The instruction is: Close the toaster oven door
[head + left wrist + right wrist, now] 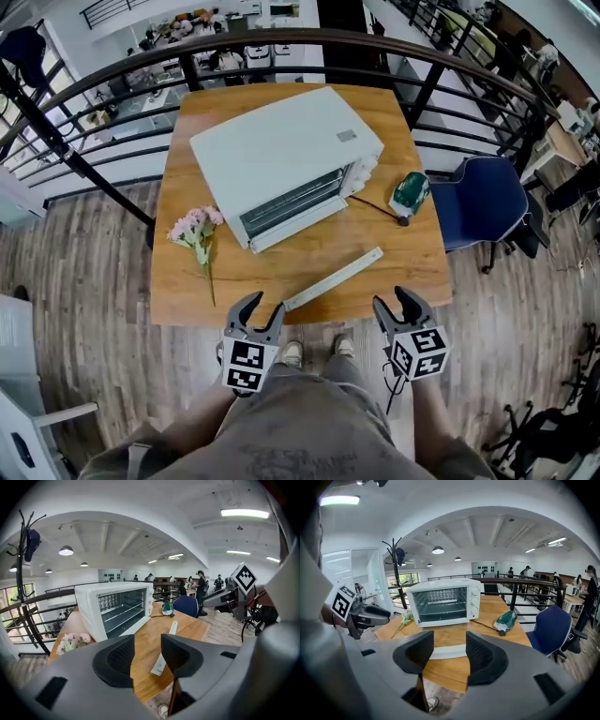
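Observation:
A white toaster oven sits slantwise on the wooden table. Its door hangs open and lies low at the front, so the racks inside show. My left gripper hovers off the table's near edge, open with nothing between its fingers. My right gripper is level with it to the right, also open and empty. Both point toward the oven from well short of it.
A long white strip lies on the table between the grippers and the oven. Pink flowers lie left of the oven, and a green device with a cable lies to its right. A blue chair stands right of the table, with a dark railing behind it.

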A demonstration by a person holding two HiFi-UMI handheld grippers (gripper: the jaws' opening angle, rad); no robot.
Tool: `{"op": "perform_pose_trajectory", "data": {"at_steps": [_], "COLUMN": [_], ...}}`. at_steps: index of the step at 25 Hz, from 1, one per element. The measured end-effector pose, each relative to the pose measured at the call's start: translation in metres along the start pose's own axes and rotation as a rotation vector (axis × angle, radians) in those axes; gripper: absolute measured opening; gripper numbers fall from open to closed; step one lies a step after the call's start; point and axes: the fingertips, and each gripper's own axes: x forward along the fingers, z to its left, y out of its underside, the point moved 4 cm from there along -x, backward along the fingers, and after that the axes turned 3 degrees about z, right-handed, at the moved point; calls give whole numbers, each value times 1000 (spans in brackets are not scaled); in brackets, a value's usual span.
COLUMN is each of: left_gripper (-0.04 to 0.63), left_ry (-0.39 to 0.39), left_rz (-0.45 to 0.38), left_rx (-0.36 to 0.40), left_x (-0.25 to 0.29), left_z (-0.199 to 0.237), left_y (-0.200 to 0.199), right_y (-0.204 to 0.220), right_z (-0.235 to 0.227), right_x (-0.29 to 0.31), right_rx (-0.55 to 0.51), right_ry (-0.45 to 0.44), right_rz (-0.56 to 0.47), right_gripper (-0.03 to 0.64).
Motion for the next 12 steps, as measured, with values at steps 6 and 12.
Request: {"op": "perform_pose_trajectory", "data": {"at_steps": [6,12], "left_gripper": [181,186], "left_ry": [-52,-136], "left_rz": [86,164], "left_rx": [-45,-132], "left_x": [26,44], "left_z": [7,5], "left_y": [31,51], "right_y": [24,36], "right_z": [-28,-65], "right_x": [42,88], "right_rx": [-3,-43], "right_ry": [-46,-134], "right_rz": [73,151], "right_gripper": [229,229]}}
